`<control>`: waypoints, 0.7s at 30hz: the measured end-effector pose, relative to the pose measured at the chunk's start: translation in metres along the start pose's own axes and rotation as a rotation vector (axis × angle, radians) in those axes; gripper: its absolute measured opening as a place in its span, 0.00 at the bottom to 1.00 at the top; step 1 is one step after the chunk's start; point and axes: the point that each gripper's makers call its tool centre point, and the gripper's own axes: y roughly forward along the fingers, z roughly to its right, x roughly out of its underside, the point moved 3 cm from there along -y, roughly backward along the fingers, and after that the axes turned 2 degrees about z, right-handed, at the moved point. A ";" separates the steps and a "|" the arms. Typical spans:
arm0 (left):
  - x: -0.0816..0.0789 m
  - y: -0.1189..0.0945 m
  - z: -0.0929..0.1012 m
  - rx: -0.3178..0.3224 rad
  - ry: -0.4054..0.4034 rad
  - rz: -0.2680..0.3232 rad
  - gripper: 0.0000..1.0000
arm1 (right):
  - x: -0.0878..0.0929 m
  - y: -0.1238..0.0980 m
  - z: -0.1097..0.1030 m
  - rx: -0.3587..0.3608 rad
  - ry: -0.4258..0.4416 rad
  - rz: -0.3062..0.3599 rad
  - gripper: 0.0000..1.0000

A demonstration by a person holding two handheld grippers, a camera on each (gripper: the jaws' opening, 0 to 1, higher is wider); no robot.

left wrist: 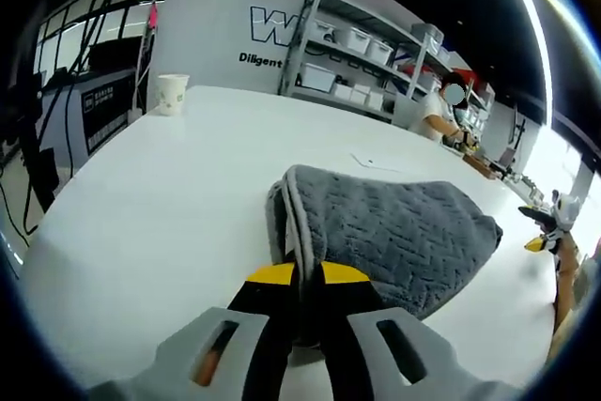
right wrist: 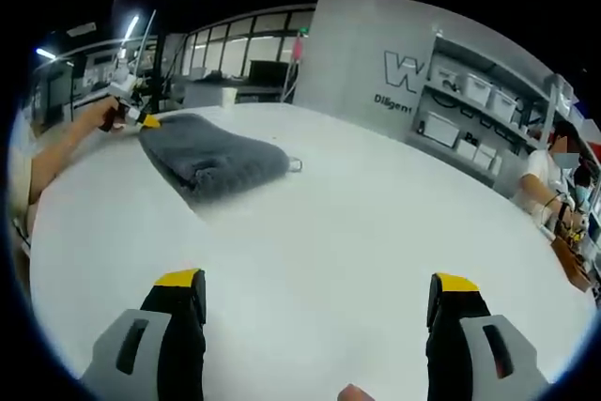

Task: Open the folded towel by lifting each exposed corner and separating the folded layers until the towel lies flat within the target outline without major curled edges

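A: Where's the towel [left wrist: 394, 232]?
B: At your left gripper [left wrist: 308, 275], jaws pinched on its near edge, long axis toward 2 o'clock.
A: Right gripper [right wrist: 316, 290]?
B: Spread wide, towel well off at 11

The left claw [left wrist: 307, 274] is showing two black jaws with yellow tips, and each jaw is sitting on a light grey moulded base with a slot cut in it; an orange part is showing inside the left slot. The right claw [right wrist: 319, 293] is looking the same: black jaws, yellow caps, grey slotted bases. In the right gripper view, the person's bare forearm [right wrist: 56, 152] is showing no sleeve.
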 end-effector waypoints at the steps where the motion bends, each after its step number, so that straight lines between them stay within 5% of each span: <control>1: 0.001 0.000 0.000 -0.001 -0.001 0.000 0.07 | 0.000 0.000 0.000 -0.001 -0.001 -0.001 0.98; 11: 0.001 -0.001 -0.002 -0.011 0.015 -0.002 0.09 | 0.001 0.000 0.000 -0.001 -0.001 -0.004 0.98; 21: -0.004 -0.004 -0.003 -0.014 0.053 0.018 0.29 | 0.004 0.001 -0.003 -0.005 0.001 -0.020 0.99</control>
